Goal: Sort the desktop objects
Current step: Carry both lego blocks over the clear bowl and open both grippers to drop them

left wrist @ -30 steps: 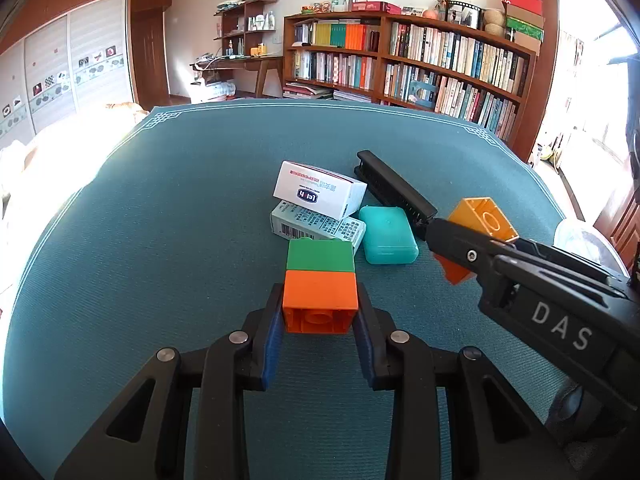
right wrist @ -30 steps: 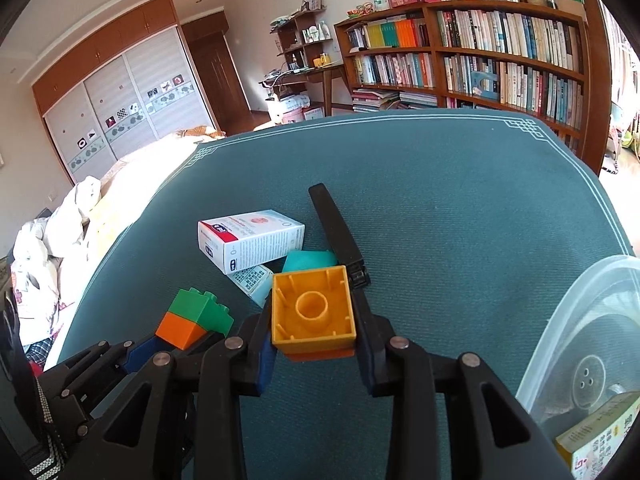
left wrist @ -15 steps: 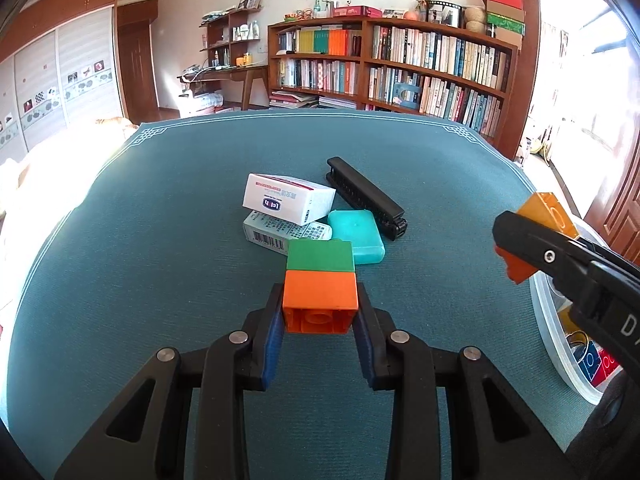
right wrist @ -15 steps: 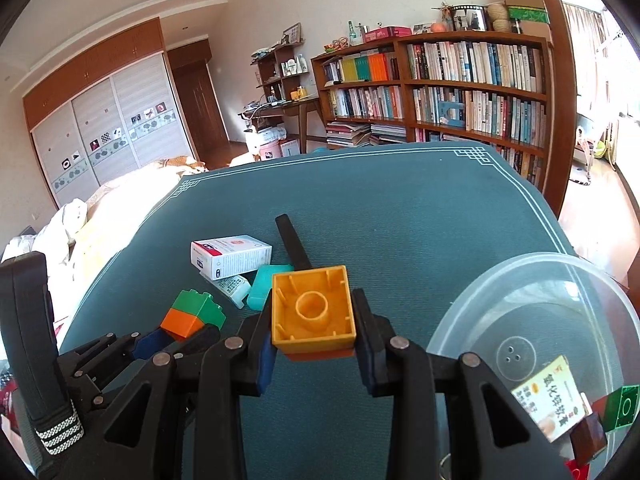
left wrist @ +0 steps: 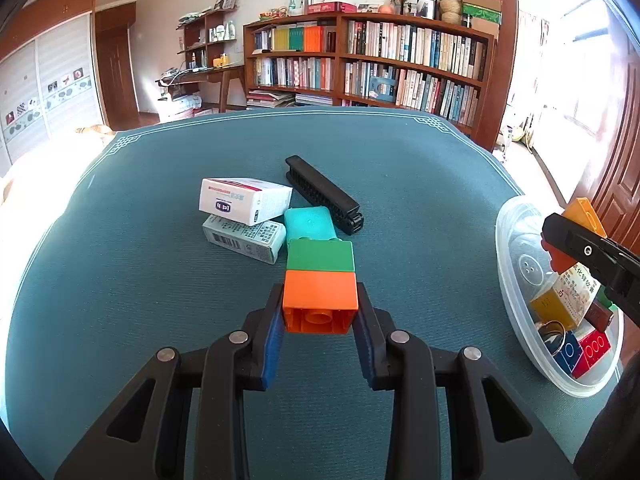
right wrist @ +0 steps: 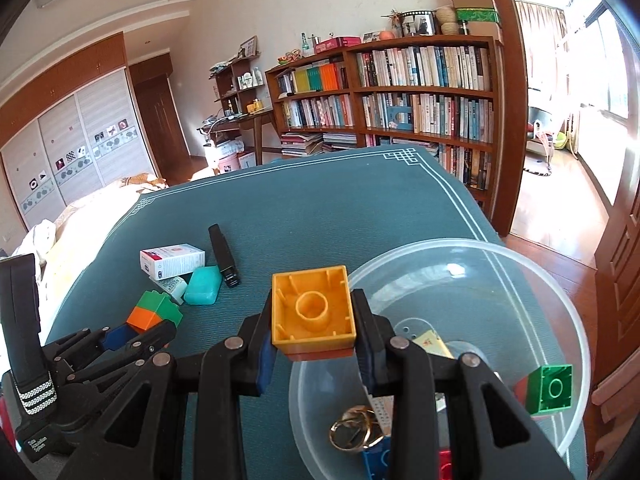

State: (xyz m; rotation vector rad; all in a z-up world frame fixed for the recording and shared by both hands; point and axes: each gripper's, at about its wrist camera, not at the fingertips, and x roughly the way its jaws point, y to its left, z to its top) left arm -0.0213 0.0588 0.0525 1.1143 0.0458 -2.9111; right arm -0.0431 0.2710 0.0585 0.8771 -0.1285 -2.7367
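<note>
A teal cloth-covered counter (left wrist: 400, 208) carries everything, and places here are told from the clear round plastic bowl (right wrist: 560, 308) at its right edge. Well to the left of the bowl, near the counter's middle, lies a small cluster: a white cardboard medicine box with a red stripe (left wrist: 245, 200) leans on a pale grey-green carton with a barcode (left wrist: 244, 238); a flat teal plastic case (left wrist: 309, 222) lies just beside them, and a long black plastic bar (left wrist: 324, 194) runs slantwise behind, its near end touching or nearly touching the case. Nothing stands between the cluster and the bowl but bare cloth. Inside the bowl lie a green plastic building brick (right wrist: 550, 390), a printed paper packet (left wrist: 576, 290), a red brick (left wrist: 596, 346), a blue brick (left wrist: 570, 354) and what look like metal rings (right wrist: 354, 428), partly hidden by the right tool.

The left gripper (left wrist: 320, 316), held left of the bowl and above the counter, has its jaws closed on a green-on-orange stack of two plastic bricks (left wrist: 320, 280), the blue pads pressing the orange lower brick on both sides. The right gripper (right wrist: 314, 332) hangs over the bowl's near-left rim with its jaws clamped on a yellow plastic brick with a red piece beneath it (right wrist: 313, 312), hollow underside facing the camera.
</note>
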